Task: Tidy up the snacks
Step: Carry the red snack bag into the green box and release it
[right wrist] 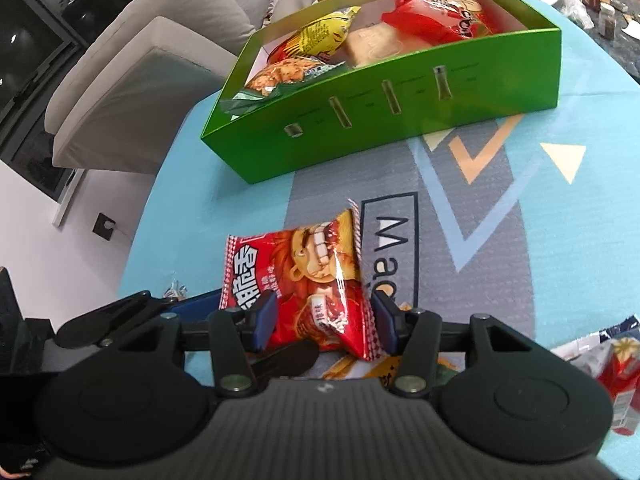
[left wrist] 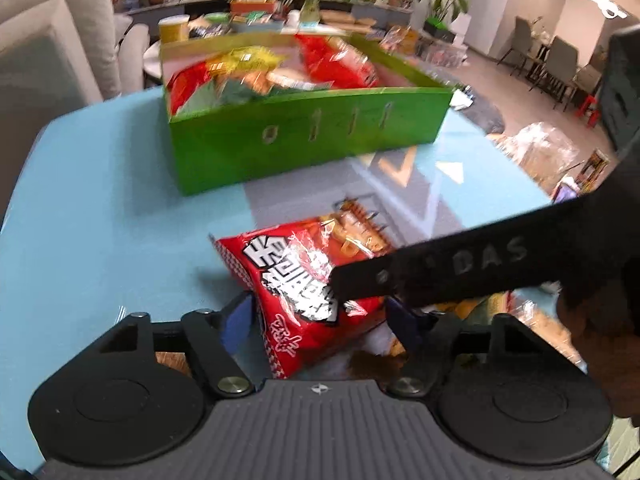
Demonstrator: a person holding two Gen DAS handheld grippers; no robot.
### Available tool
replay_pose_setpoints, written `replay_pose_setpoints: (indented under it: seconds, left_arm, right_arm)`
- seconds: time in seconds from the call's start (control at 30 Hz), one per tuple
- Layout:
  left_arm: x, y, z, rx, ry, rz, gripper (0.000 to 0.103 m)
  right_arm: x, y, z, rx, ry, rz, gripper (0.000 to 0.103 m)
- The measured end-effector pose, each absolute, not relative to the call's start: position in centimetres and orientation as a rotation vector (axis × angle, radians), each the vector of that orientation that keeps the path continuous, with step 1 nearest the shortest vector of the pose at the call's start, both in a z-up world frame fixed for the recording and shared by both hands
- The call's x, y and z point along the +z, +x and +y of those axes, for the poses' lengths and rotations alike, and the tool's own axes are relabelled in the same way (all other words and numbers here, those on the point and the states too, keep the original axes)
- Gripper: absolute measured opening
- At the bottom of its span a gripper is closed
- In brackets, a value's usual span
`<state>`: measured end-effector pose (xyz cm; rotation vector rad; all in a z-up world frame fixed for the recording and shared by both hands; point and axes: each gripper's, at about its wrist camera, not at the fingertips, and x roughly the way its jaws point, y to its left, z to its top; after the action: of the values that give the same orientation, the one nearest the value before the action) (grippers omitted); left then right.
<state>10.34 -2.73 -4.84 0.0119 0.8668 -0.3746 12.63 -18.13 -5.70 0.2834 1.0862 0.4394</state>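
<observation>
Judging from how things lie, the sorting looks well under way but unfinished. Several packets already sit in the open green cardboard box point(right wrist: 400, 120), while one glossy red snack packet with white lettering point(right wrist: 316, 296) lies outside it on the light-blue patterned table mat point(right wrist: 540, 240), low in the right wrist frame.

The right gripper point(right wrist: 324, 320) is clamped on this red packet: its blue pads point(right wrist: 264, 320) press both sides and the foil crumples between them. In the left wrist view the left gripper point(left wrist: 320, 320) stands on either side of the same red packet point(left wrist: 296, 280), at lower centre; its blue pads point(left wrist: 236, 320) look about to touch, but whether they press cannot be told. A black finger of the right gripper crosses that frame from the right.

Inside the box, toward the upper centre of both frames, lie a yellow crinkled packet point(right wrist: 320, 32), a large red packet point(right wrist: 436, 16), a pale beige wrapped block point(right wrist: 372, 46) and an orange-and-green packet point(right wrist: 284, 76).

More wrapped snacks point(right wrist: 616, 368) wait at the lower right edge, so moving the held packet and those appears to remain.
</observation>
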Motion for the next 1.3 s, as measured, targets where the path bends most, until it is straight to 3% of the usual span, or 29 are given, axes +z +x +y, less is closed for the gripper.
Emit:
replay_pose_setpoints:
  seconds: [0.57, 1.3]
  left_arm:
    - [1.1, 11.3, -5.8, -0.417, 0.080, 0.703, 0.068]
    - [3.1, 23.0, -11.5, -0.420, 0.123, 0.625, 0.070]
  right_arm:
    - [-0.5, 12.9, -21.0, 0.464, 0.310, 0.891, 0.056]
    - [2.3, 22.9, -25.5, 0.405, 0.275, 0.725, 0.056]
